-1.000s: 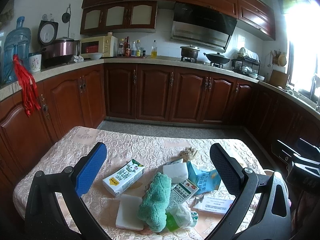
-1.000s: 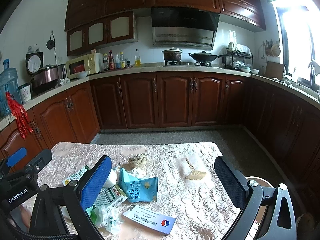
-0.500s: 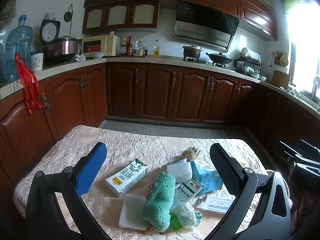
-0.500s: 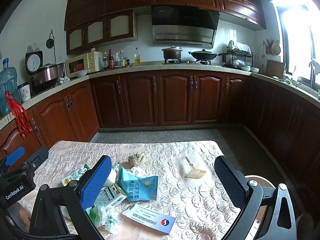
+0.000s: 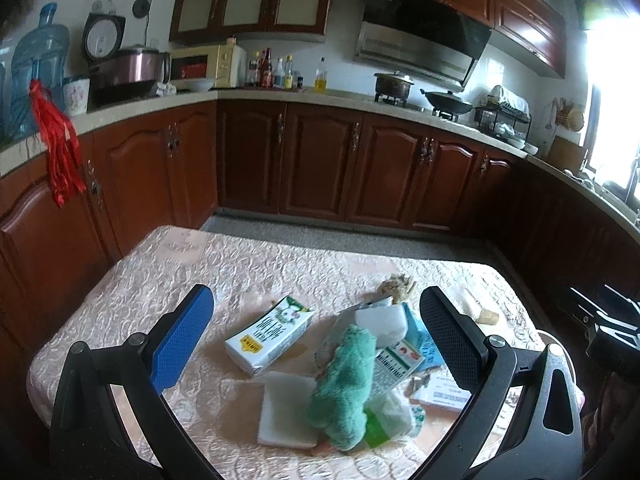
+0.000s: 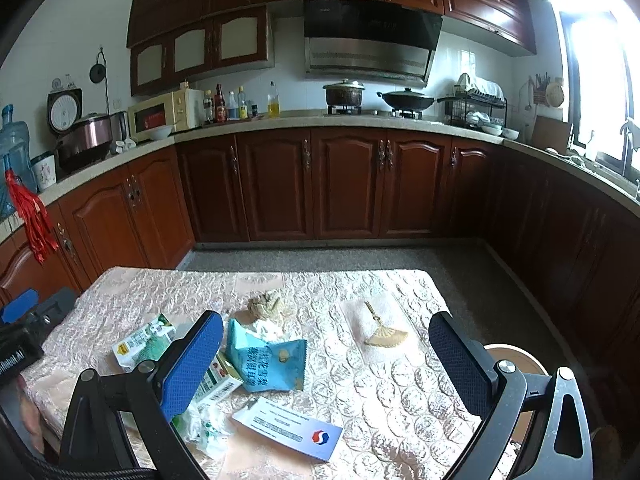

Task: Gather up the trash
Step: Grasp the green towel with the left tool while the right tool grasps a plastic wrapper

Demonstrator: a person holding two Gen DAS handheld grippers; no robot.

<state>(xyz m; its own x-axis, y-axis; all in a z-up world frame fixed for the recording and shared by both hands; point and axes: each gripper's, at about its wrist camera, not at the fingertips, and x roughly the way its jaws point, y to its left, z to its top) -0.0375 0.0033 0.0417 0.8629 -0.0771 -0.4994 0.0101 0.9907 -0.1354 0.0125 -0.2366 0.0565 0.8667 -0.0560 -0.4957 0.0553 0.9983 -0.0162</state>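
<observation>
Pale embossed cloth covers the counter (image 5: pixel 248 268) beneath both grippers. The left gripper (image 5: pixel 316 334) and right gripper (image 6: pixel 326 354) hover above it, fingers spread wide, gripping nothing. Between the left fingers lie a milk carton (image 5: pixel 269 340), a green towel (image 5: pixel 347 392) and a white sponge (image 5: pixel 286 414). Between the right fingers lie a blue snack bag (image 6: pixel 266 362), a flat white box (image 6: pixel 288 428) and a small fan (image 6: pixel 385 330).

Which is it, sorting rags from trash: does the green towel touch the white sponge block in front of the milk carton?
Touching. In the left wrist view the green towel lies draped over the right edge of the white sponge block, no gap between them.
</observation>
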